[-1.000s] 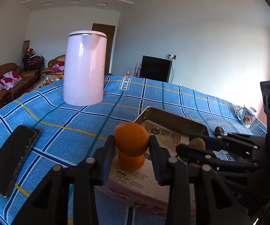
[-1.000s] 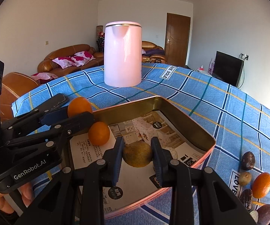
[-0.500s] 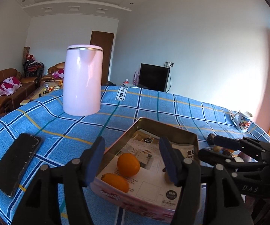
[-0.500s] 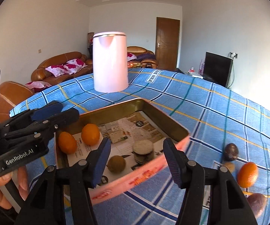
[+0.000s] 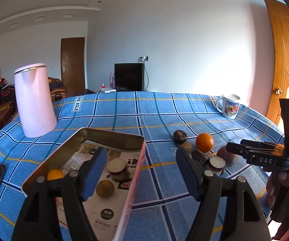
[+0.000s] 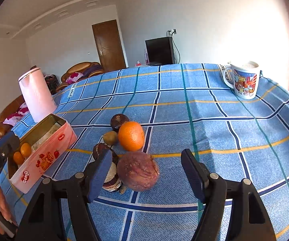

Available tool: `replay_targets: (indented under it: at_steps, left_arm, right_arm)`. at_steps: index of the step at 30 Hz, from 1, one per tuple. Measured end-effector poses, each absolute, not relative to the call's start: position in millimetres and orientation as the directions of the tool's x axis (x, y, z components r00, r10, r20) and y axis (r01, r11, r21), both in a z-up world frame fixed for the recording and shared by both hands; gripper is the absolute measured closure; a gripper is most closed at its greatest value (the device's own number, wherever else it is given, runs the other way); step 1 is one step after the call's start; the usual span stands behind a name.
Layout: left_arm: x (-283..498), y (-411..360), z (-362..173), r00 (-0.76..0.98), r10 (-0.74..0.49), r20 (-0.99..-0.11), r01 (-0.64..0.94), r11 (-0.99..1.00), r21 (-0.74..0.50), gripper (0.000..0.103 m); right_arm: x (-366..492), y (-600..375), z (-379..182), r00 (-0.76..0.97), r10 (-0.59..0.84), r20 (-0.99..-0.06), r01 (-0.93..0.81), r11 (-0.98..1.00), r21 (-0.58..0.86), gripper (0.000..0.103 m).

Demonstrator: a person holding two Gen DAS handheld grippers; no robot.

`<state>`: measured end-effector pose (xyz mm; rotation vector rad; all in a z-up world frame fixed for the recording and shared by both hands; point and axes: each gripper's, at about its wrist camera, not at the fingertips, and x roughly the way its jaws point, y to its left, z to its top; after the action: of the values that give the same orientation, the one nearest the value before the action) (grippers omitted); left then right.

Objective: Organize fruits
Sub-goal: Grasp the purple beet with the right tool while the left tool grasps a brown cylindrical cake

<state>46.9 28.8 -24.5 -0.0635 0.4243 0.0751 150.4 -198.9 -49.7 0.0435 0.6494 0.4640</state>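
With both tongs released and empty, the right tongs hover over the fruit pile on the bench — likely for another pick — while the left tongs wait over the tin, near left.

White-walled living room, sunlit from the right

A dark wooden door stands beside a black television; brown leather sofas line the left, warm light washing the wall.
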Motion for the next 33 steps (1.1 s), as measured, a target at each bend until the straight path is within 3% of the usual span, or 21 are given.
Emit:
replay_targets:
  at_steps: [10,12,27,33]
  left_arm:
    - [70,-3,-31,0.884,0.014,-0.468,-0.017,1.000,-0.001,0.029]
    - [72,-9,-32,0.880,0.001,-0.474,-0.002,1.000,-0.002,0.029]
    - [103,-67,-50,0.785,-0.160,-0.599,0.169,0.985,-0.042,0.029]
    - [125,-77,-60,0.721,-0.193,-0.665,0.179,0.980,-0.090,0.033]
  right_arm:
    - [176,-198,-73,0.575,0.488,-0.656,-0.383,0.870,0.311,0.032]
    - [174,-198,-72,0.555,0.534,-0.637,-0.414,0.842,0.345,0.051]
    - [154,-248,-60,0.719,0.380,-0.582,-0.317,0.924,0.212,0.051]
    - [160,-260,-60,0.726,0.389,-0.568,-0.314,0.921,0.230,0.051]
